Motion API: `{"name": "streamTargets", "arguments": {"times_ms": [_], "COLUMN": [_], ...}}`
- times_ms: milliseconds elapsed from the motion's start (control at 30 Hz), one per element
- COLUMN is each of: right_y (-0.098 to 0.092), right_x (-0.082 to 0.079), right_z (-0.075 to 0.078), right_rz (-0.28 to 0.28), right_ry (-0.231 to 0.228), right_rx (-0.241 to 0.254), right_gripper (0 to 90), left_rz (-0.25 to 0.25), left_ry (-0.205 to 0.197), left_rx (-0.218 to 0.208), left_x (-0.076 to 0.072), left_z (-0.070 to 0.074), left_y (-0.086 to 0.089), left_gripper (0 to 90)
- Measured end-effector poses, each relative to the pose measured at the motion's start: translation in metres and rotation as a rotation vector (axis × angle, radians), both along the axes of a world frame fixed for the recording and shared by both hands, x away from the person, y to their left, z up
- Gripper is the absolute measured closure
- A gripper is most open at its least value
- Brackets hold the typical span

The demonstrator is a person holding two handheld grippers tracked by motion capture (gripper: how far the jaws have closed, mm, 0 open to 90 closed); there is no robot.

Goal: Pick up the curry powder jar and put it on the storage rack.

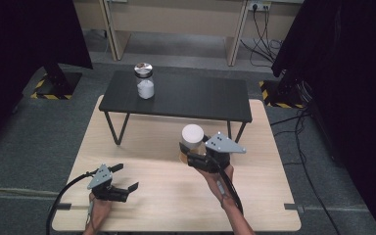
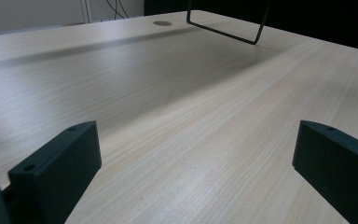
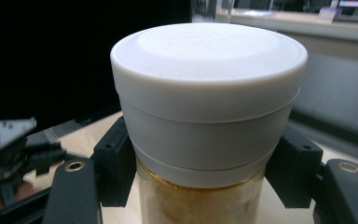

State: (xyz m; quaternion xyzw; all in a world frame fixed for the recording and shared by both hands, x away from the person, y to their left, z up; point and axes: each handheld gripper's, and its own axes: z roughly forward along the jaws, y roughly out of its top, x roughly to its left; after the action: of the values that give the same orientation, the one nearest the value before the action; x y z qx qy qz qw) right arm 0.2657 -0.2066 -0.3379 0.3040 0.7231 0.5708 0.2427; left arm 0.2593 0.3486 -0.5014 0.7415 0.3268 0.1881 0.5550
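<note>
jar | white lid on, tan contents | upright | above light wooden table

Matt white plastic lid on glass jar; pale wood-grain table.

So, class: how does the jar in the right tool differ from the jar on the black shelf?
The held jar has a white lid, while the shelf jar has a shiny metallic one. The held jar's contents look golden-brown; the shelf jar's look white. The held jar is clamped in the right tool above the wooden table, whereas the shelf jar stands free on the black shelf. Both are upright, lidded jars.
</note>
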Motion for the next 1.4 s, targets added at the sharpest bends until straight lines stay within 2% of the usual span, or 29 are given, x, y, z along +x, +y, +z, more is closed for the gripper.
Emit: {"name": "streamTargets", "arguments": {"times_ms": [33, 67, 100, 133, 167, 200, 233, 267, 300, 367, 467, 500, 533, 567, 867, 900, 933, 1100, 1133, 1400], "right_y": [0.000, 0.005, 0.005, 0.009, 0.009, 0.014, 0.014, 0.019, 0.019, 0.026, 0.032, 0.032, 0.036, 0.037, 0.044, 0.044, 0.044, 0.049, 0.048, 0.047], "right_x": [0.000, 0.008, 0.008, 0.015, 0.015, 0.026, 0.026, 0.036, 0.036, 0.050, 0.064, 0.064, 0.076, 0.081, 0.126, 0.126, 0.134, 0.145, 0.152, 0.162], "right_z": [0.000, 0.017, 0.017, 0.030, 0.030, 0.045, 0.045, 0.057, 0.057, 0.072, 0.083, 0.083, 0.090, 0.093, 0.104, 0.104, 0.104, 0.104, 0.103, 0.095], "right_rz": [0.000, 0.012, 0.012, 0.020, 0.020, 0.023, 0.023, 0.021, 0.021, 0.004, -0.028, -0.028, -0.056, -0.071, -0.203, -0.203, -0.232, -0.287, -0.306, -0.337], "right_ry": [0.000, -0.006, -0.006, -0.009, -0.009, -0.008, -0.008, -0.009, -0.009, -0.012, -0.014, -0.014, -0.007, -0.003, 0.046, 0.046, 0.055, 0.064, 0.081, 0.116], "right_rx": [0.000, -0.004, -0.004, -0.006, -0.006, 0.003, 0.003, 0.006, 0.006, 0.010, 0.011, 0.011, 0.006, 0.003, 0.007, 0.007, 0.007, -0.027, -0.029, -0.022], "right_gripper": [34.7, 34.7, 34.7, 34.7, 34.7, 34.7, 34.7, 34.7, 34.7, 34.7, 34.7, 34.7, 34.7, 34.7, 34.8, 34.8, 34.7, 34.7, 34.8, 34.7], "left_rz": [0.000, 0.000, 0.000, 0.000, 0.000, 0.000, 0.000, -0.001, -0.001, -0.001, -0.002, -0.002, -0.002, -0.002, -0.003, -0.003, -0.004, -0.003, -0.002, -0.002], "left_ry": [0.000, 0.001, 0.001, 0.001, 0.001, 0.001, 0.001, 0.001, 0.001, 0.002, 0.000, 0.000, 0.001, 0.001, 0.001, 0.001, -0.001, -0.001, -0.002, -0.003], "left_rx": [0.000, -0.001, -0.001, -0.004, -0.004, -0.004, -0.004, -0.004, -0.004, -0.004, -0.005, -0.005, -0.006, -0.007, -0.007, -0.007, -0.007, -0.007, -0.007, -0.007], "left_x": [0.000, 0.000, 0.000, 0.000, 0.000, 0.000, 0.000, 0.000, 0.000, 0.000, 0.000, 0.000, 0.000, 0.000, 0.001, 0.001, 0.001, 0.001, 0.001, 0.001], "left_z": [0.000, 0.000, 0.000, 0.000, 0.000, 0.000, 0.000, 0.000, 0.000, 0.000, 0.000, 0.000, -0.001, -0.001, -0.001, -0.001, -0.001, -0.001, -0.001, -0.001], "left_y": [0.000, 0.000, 0.000, 0.000, 0.000, 0.000, 0.000, 0.000, 0.000, 0.000, 0.000, 0.000, 0.001, 0.001, 0.001, 0.001, 0.001, 0.001, 0.001, 0.001], "left_gripper": [0.2, 0.2, 0.2, 0.2, 0.2, 0.2, 0.2, 0.3, 0.2, 0.3, 0.3, 0.4, 0.4, 0.3, 0.5, 0.5, 0.5, 0.5, 0.4, 0.4]}}
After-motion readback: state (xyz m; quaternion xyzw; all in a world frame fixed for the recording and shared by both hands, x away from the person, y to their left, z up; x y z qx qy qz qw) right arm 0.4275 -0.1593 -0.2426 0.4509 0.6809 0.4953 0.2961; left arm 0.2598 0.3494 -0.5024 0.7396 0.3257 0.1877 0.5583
